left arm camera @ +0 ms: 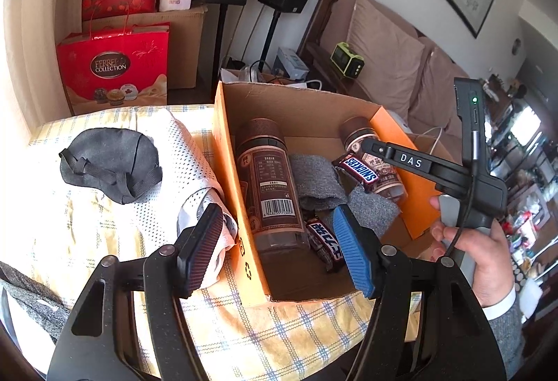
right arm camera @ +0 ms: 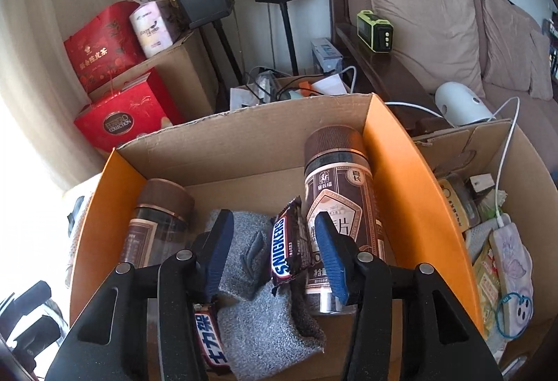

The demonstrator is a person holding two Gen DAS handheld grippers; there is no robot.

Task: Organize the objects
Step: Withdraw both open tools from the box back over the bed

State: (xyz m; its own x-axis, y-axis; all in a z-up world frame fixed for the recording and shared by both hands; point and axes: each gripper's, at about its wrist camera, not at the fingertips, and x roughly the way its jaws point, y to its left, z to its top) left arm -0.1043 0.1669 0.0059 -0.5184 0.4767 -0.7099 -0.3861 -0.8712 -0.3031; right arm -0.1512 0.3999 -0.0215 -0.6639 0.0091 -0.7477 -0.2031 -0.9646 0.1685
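With both my right gripper and left gripper open and empty, I should clear the box before fetching the mask at left.

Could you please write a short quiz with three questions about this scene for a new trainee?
1. True or false: the black eye mask lies inside the orange box.
2. How many Snickers bars are in the box? A) one B) two C) four
3. The right gripper is ____ (open/shut).

Key: 1 false, it lies on the checked cloth. 2 B: one leans on a brown jar, one lies lower. 3 open.
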